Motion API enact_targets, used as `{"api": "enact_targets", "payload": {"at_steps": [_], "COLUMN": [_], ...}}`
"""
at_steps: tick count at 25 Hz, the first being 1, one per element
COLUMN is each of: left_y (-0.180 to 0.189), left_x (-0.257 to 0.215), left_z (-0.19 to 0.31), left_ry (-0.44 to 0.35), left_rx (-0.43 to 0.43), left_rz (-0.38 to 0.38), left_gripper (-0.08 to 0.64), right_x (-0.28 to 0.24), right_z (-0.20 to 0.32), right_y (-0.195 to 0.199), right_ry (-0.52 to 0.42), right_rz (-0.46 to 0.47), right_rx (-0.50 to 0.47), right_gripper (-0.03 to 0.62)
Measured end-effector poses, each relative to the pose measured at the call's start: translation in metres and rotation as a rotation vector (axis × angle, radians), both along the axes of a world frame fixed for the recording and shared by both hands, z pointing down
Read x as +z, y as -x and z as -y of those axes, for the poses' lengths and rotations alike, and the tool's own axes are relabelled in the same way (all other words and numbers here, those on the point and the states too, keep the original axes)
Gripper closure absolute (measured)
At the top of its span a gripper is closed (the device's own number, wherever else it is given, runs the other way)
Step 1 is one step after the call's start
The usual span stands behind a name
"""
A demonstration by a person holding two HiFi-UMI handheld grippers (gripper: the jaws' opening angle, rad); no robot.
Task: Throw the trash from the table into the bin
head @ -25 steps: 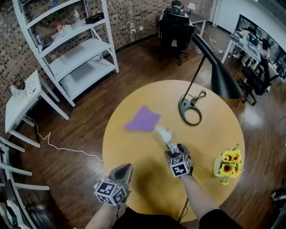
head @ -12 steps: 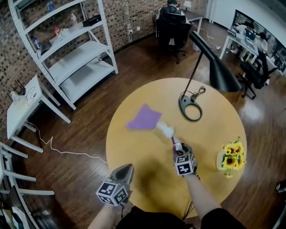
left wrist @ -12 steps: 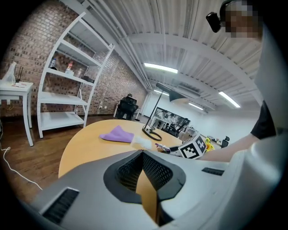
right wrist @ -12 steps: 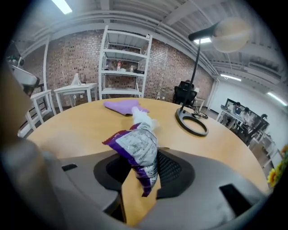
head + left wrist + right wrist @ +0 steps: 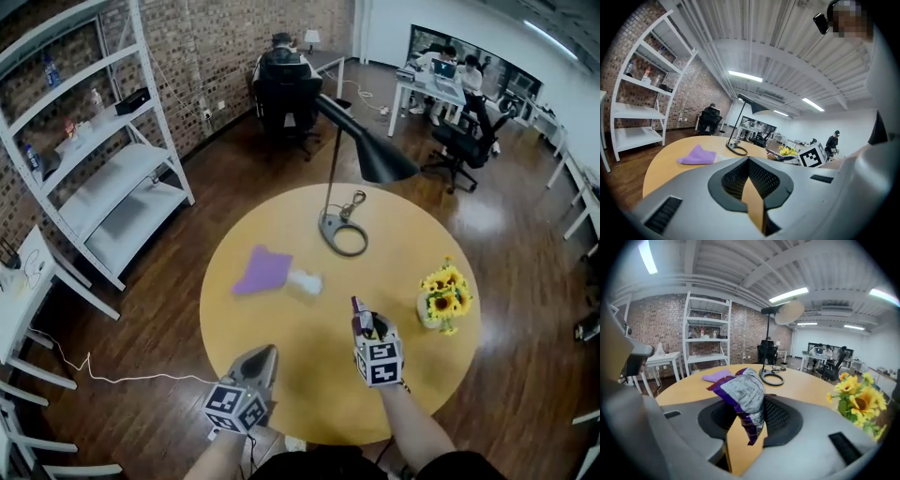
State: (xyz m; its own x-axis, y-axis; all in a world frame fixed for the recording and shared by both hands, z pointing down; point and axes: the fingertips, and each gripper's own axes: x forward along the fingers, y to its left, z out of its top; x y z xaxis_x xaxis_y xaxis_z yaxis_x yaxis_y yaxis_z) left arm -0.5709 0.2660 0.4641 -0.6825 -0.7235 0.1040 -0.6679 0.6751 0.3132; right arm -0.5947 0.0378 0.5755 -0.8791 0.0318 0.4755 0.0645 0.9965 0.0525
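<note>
A purple and silver snack wrapper (image 5: 743,397) sticks up between the jaws of my right gripper (image 5: 745,423). Those jaws have just been closing and now pinch it. In the head view the right gripper (image 5: 362,317) holds the wrapper (image 5: 358,307) above the round yellow table (image 5: 309,361), towards its near side. A crumpled white paper (image 5: 305,281) lies on the table next to a purple cloth (image 5: 262,270), beyond both grippers. My left gripper (image 5: 269,351) hovers over the table's near-left edge, shut with nothing in it (image 5: 750,172). No bin is in view.
A black desk lamp stands with its ring base (image 5: 342,234) at the table's far side and its shade (image 5: 380,159) above. A vase of sunflowers (image 5: 442,298) stands at the right edge. White shelving (image 5: 103,169) lines the brick wall; people sit at desks beyond.
The right gripper closed on the wrapper near the white paper, then lifted it and drew it back toward me. The left gripper rose a little, still shut. The head view has shifted.
</note>
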Motion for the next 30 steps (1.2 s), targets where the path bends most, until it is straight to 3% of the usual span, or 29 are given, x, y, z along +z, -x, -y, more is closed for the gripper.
{"api": "enact_targets", "payload": {"at_steps": [8, 17, 23, 25, 28, 30], "left_y": [-0.033, -0.116, -0.229, -0.293, -0.403, -0.452], "left_x": [-0.016, -0.027, -0.039, -0.057, -0.097, -0.106], "left_z": [0.092, 0.25, 0.362, 0.378, 0.375, 0.393], "left_ry": [-0.053, -0.091, -0.139, -0.153, -0.17, -0.182], "left_rx": [0.254, 0.602, 0.802, 0.883, 0.982, 1.04], "left_rz": [0.085, 0.134, 0.15, 0.151, 0.156, 0.161], "left_gripper": [0.559, 0.558, 0.558, 0.558, 0.558, 0.558], "right_x": [-0.061, -0.072, -0.083, -0.107, -0.152, -0.16], "right_z": [0.062, 0.186, 0.266, 0.266, 0.248, 0.255], "right_y": [-0.106, -0.284, -0.439, -0.512, -0.627, -0.678], "right_ry": [-0.002, -0.074, -0.143, -0.181, -0.164, -0.158], "right_rz": [0.184, 0.225, 0.23, 0.236, 0.281, 0.314], "right_rx": [0.24, 0.631, 0.848, 0.921, 1.016, 1.073], "right_gripper": [0.437, 0.437, 0.437, 0.437, 0.437, 0.437]}}
